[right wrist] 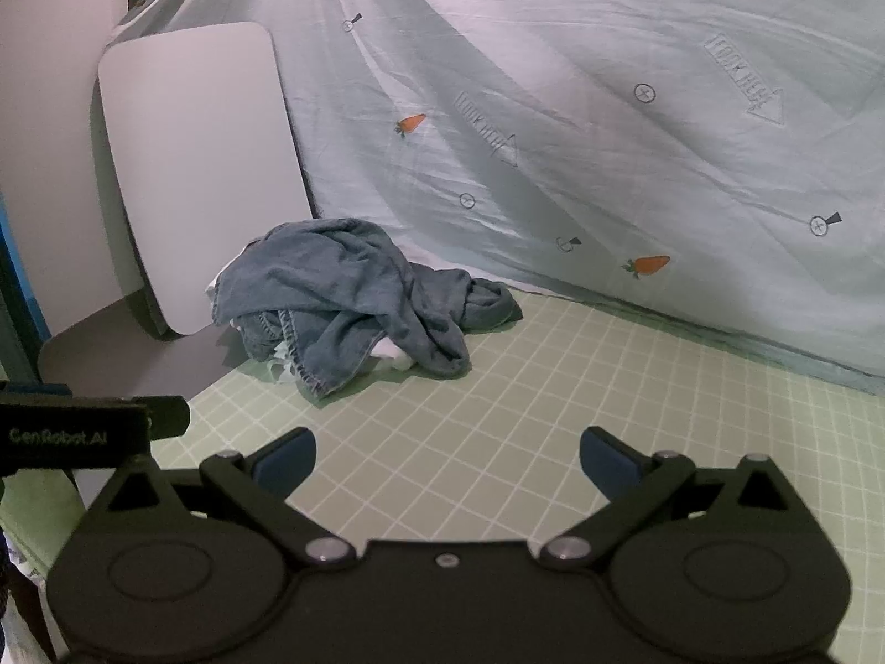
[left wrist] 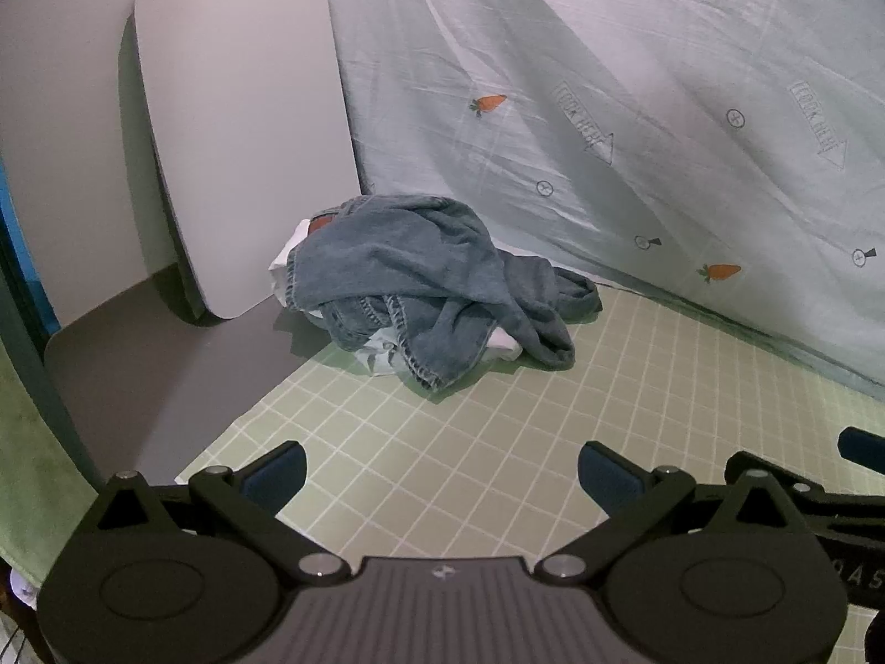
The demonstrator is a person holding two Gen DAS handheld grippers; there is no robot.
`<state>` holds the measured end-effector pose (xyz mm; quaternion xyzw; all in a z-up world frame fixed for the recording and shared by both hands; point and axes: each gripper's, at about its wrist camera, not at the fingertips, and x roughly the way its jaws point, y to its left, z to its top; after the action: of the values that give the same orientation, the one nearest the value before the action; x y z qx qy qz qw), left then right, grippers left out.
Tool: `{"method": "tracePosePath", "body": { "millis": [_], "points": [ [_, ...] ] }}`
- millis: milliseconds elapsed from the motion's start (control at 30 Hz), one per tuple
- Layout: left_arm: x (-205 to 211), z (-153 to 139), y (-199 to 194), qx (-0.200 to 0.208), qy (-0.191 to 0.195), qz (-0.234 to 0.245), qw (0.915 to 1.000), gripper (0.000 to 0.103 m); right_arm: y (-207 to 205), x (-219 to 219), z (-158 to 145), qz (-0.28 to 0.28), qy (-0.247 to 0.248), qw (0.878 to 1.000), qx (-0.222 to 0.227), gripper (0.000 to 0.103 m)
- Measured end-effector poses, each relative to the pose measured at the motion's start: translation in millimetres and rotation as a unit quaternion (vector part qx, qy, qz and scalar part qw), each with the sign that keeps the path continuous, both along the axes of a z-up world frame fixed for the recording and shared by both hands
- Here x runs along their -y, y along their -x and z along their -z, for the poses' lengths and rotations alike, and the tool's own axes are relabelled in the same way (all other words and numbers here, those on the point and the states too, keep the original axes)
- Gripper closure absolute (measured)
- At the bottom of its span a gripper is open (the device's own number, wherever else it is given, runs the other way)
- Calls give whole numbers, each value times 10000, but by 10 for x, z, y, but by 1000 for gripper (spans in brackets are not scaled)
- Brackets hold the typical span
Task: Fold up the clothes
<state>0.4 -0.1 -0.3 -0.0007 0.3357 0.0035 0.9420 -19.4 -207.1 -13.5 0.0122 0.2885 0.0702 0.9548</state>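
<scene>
While nothing has yet been taken up, the scene is laid out for a start. At the far left corner of the tabletop (left wrist: 138,387) a white board (left wrist: 238,138) is propped upright against the wall, probably kept out of the way of the working area. Just beside its foot, at the far left edge of the green gridded mat (left wrist: 470,442), the clothes are heaped: a crumpled pair of jeans (left wrist: 420,288) is draped over a white garment (left wrist: 506,340), of which only scraps can be seen. The pile has evidently been dumped unsorted, so the near part of the mat is left bare for spreading. Behind, a pale printed sheet (left wrist: 636,110) is hung as a backdrop down to the far edge. The left gripper (left wrist: 442,476) is held above the near mat, jaws spread wide and empty. To its right the right gripper (right wrist: 448,467) is likewise released, nothing between its pads, well apart from the pile.
</scene>
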Motion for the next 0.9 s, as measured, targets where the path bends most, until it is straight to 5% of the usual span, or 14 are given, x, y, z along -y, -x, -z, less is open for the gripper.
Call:
{"method": "tracePosePath", "body": {
  "millis": [900],
  "points": [
    [47,133,-5,-121,15,-53,9999,0,-79,38,14,-1,-2,10000,-54,0]
  ]
}}
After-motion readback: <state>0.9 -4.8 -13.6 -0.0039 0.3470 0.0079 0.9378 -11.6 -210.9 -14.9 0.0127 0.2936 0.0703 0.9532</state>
